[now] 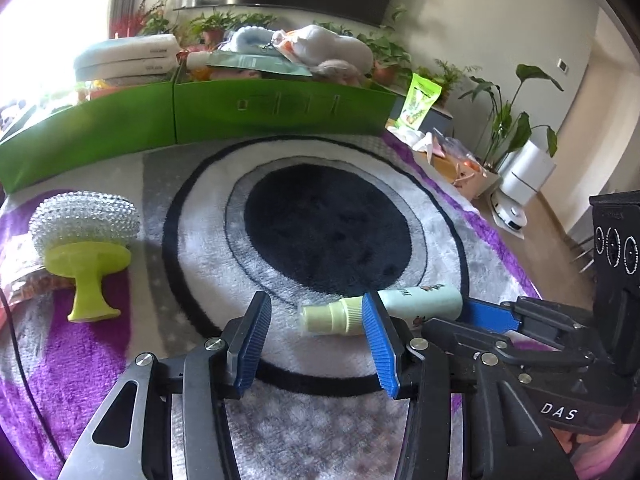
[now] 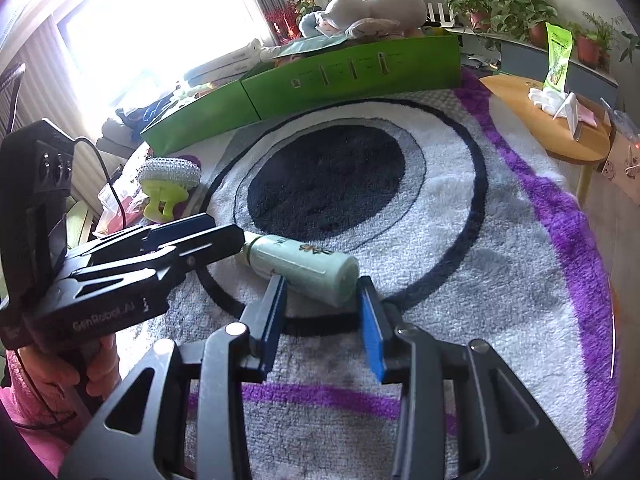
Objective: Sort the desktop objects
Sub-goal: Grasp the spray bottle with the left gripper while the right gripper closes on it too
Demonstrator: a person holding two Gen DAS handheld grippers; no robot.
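A pale green spray bottle (image 1: 420,300) (image 2: 304,264) with a yellowish cap (image 1: 332,316) lies on its side on the round rug (image 1: 328,224). My left gripper (image 1: 318,340) is open; the cap sits just past its fingertips, close to the right pad and away from the left one. In the right wrist view the left gripper (image 2: 236,240) reaches the bottle's cap end and hides the cap. My right gripper (image 2: 322,296) (image 1: 448,318) straddles the bottle's base end, with both blue pads against it. A scrubber (image 1: 84,236) (image 2: 168,176) with a lime handle rests at the rug's left.
Two green boxes (image 1: 280,112) (image 2: 352,68) heaped with soft toys and packets line the rug's far edge. A round wooden side table (image 2: 552,120) stands at the right. Snack packets (image 1: 24,276) and a black cable lie at the left. A hand in a pink sleeve (image 2: 40,400) holds the left gripper.
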